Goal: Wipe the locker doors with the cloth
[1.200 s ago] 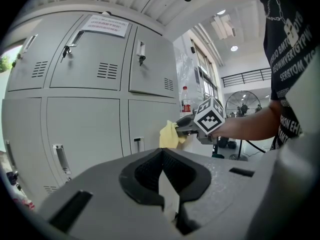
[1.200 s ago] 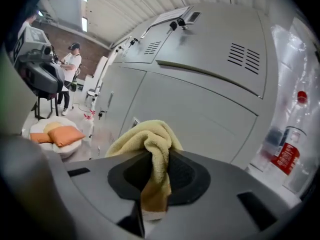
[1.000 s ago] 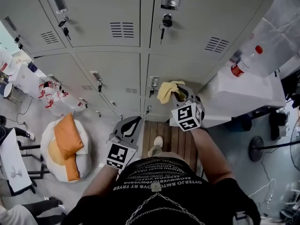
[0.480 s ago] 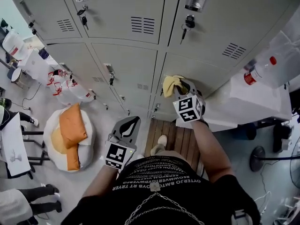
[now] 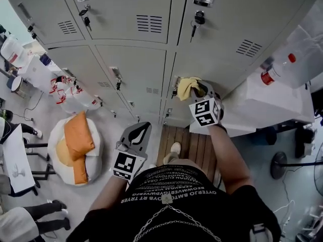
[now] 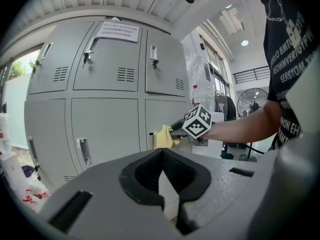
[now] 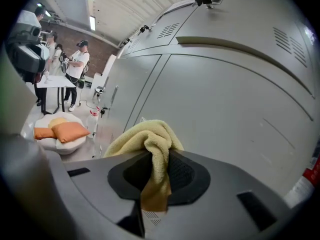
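Observation:
A yellow cloth (image 5: 187, 87) is pinched in my right gripper (image 5: 198, 91), which is shut on it and holds it against a grey locker door (image 5: 212, 69) near that door's left edge. In the right gripper view the cloth (image 7: 148, 145) bunches out of the jaws, close to the door's face (image 7: 225, 109). My left gripper (image 5: 137, 135) hangs lower and to the left, away from the lockers, shut with nothing in it. From the left gripper view, the cloth (image 6: 163, 136) and the right gripper's marker cube (image 6: 199, 122) show against the lockers (image 6: 105, 109).
Keys hang from locks on the upper doors (image 5: 195, 21). A white unit (image 5: 267, 102) with a red-capped bottle (image 5: 275, 69) stands right of the lockers. An orange cushion on a white beanbag (image 5: 75, 145) lies on the floor at left. Wooden slats (image 5: 194, 147) lie at my feet. People stand by a table (image 7: 60, 79).
My right gripper has carried the cloth a little up and to the right along the locker door. The left gripper has hardly moved.

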`<act>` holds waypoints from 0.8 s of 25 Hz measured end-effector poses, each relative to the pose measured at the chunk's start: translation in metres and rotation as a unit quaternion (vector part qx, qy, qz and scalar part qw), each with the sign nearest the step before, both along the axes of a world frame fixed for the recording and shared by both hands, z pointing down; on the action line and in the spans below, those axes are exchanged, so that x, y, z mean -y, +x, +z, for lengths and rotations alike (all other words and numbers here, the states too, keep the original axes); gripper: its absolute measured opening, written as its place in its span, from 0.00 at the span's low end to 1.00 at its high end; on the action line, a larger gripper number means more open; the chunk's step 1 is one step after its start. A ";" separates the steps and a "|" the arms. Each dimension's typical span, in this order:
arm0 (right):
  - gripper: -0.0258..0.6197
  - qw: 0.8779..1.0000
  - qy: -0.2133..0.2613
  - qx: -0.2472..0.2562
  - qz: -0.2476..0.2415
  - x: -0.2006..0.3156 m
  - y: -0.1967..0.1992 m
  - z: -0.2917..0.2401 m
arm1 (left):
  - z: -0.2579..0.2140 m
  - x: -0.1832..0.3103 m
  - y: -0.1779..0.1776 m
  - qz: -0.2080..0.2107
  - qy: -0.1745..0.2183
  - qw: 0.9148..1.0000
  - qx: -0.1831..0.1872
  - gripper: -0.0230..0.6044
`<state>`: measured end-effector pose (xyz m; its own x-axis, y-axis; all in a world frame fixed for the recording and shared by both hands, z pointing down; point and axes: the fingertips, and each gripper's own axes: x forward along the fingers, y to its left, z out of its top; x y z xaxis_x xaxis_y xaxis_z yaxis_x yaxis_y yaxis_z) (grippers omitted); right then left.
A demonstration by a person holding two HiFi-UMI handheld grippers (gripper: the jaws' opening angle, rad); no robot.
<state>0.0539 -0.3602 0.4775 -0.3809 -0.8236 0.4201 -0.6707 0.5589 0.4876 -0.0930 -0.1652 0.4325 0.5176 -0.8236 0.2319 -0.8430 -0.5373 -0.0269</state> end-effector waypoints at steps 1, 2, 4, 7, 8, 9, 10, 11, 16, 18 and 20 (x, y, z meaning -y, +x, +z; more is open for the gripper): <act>0.15 1.000 0.001 -0.004 0.002 0.000 0.004 0.000 | 0.000 0.000 0.000 0.001 0.000 1.000 -0.001 0.04; 0.15 1.000 0.001 -0.008 0.005 -0.001 0.008 0.001 | 0.000 0.000 0.000 0.002 0.000 1.000 -0.001 0.04; 0.15 1.000 0.002 -0.012 0.012 -0.001 0.017 0.002 | 0.001 0.001 0.001 0.005 -0.001 1.000 -0.001 0.04; 0.15 1.000 0.000 -0.016 0.024 -0.001 0.033 0.004 | 0.001 0.001 0.006 0.011 -0.001 1.000 -0.003 0.04; 0.15 0.999 -0.001 -0.017 0.029 -0.002 0.040 0.004 | 0.001 0.001 0.007 0.014 -0.001 1.000 -0.004 0.04; 0.15 0.999 -0.001 -0.017 0.035 -0.002 0.047 0.005 | 0.002 0.001 0.009 0.016 -0.002 1.000 -0.004 0.04; 0.15 0.999 -0.001 -0.019 0.040 -0.003 0.054 0.005 | 0.003 0.000 0.010 0.018 -0.003 1.000 -0.003 0.04; 0.15 0.999 -0.001 -0.021 0.046 -0.003 0.061 0.006 | 0.004 0.001 0.011 0.020 -0.004 1.000 -0.002 0.04; 0.15 0.997 0.000 -0.028 0.078 -0.005 0.093 0.006 | -0.001 0.005 0.025 0.037 0.004 0.999 -0.004 0.04; 0.16 0.996 0.000 -0.024 0.087 -0.005 0.103 0.005 | 0.000 0.007 0.030 0.043 0.003 0.999 -0.002 0.04; 0.16 0.995 -0.002 -0.015 0.097 -0.005 0.112 0.003 | -0.002 0.010 0.036 0.049 0.007 0.999 -0.004 0.04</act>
